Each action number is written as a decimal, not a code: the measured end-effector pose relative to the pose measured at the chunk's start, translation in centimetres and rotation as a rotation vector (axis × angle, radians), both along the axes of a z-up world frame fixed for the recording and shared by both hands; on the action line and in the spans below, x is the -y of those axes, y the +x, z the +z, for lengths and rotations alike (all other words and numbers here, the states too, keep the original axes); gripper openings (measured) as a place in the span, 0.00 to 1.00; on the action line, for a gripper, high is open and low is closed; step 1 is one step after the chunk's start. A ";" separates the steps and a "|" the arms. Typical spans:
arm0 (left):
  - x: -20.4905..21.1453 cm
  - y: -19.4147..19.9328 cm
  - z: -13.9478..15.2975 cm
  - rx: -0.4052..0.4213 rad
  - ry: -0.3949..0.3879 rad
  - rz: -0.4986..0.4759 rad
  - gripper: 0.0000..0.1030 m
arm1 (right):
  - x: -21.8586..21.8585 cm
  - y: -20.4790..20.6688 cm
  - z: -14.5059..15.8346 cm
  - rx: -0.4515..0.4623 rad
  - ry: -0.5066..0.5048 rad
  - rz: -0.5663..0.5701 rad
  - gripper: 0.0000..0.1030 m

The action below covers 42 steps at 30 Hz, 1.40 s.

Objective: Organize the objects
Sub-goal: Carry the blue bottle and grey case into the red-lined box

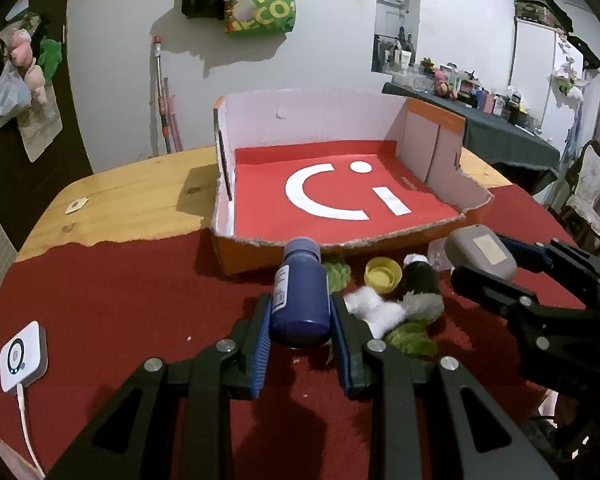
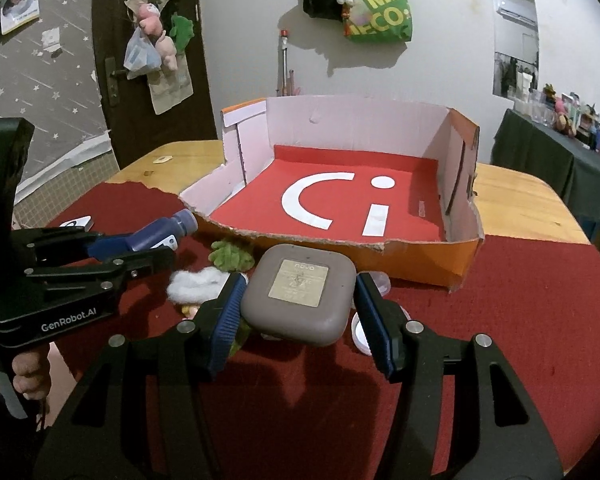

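Observation:
My left gripper [image 1: 300,312] is shut on a dark blue bottle [image 1: 300,292], its cap pointing toward the box. My right gripper [image 2: 298,300] is shut on a grey rounded case [image 2: 300,294] with a pale label on top. Both are held above the red cloth, just in front of a cut-down orange cardboard box [image 1: 340,246] with a red floor and white logo; the box [image 2: 420,260] holds nothing. From the right wrist view, the left gripper [image 2: 148,250] and the blue bottle [image 2: 160,230] sit at the left. The grey case [image 1: 480,254] shows at the right of the left wrist view.
Small items lie on the cloth before the box: a yellow cap [image 1: 382,276], white cotton [image 1: 374,306], green fluff [image 1: 410,338], a black-and-white piece [image 1: 420,280]. A white device with a cable [image 1: 22,356] lies at the left. A hand [image 2: 28,376] grips the left handle.

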<state>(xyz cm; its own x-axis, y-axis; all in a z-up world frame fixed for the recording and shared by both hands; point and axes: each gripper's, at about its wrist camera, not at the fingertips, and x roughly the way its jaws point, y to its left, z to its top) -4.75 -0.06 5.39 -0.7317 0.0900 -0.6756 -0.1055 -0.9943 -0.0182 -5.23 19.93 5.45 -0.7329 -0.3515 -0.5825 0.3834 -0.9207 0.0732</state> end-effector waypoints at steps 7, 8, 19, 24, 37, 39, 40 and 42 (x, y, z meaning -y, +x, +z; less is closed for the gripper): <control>-0.3 -1.2 0.8 -0.007 0.002 -0.011 0.28 | -0.2 -1.2 0.6 0.008 -0.012 0.006 0.53; -0.3 -1.4 0.8 -0.005 0.003 -0.013 0.28 | -0.2 -1.4 0.7 0.009 -0.013 0.007 0.53; -0.7 -3.6 1.5 -0.001 -0.005 -0.022 0.28 | -0.4 -3.7 1.2 0.032 -0.032 0.012 0.53; -0.9 -4.5 1.6 0.003 -0.006 -0.025 0.28 | -0.4 -4.4 1.3 0.036 -0.027 0.009 0.53; -0.6 -7.2 1.0 0.036 0.014 -0.020 0.28 | -0.1 -7.8 0.9 0.093 -0.025 0.014 0.53; -0.6 -7.6 1.0 0.037 0.013 -0.020 0.28 | -0.1 -8.2 0.7 0.101 -0.025 0.011 0.53; -0.6 -7.8 1.0 0.039 0.013 -0.019 0.28 | -0.1 -8.6 0.7 0.107 -0.024 0.009 0.53; -0.5 -8.1 0.8 0.044 0.014 -0.019 0.28 | -0.2 -9.0 0.5 0.117 -0.025 0.007 0.53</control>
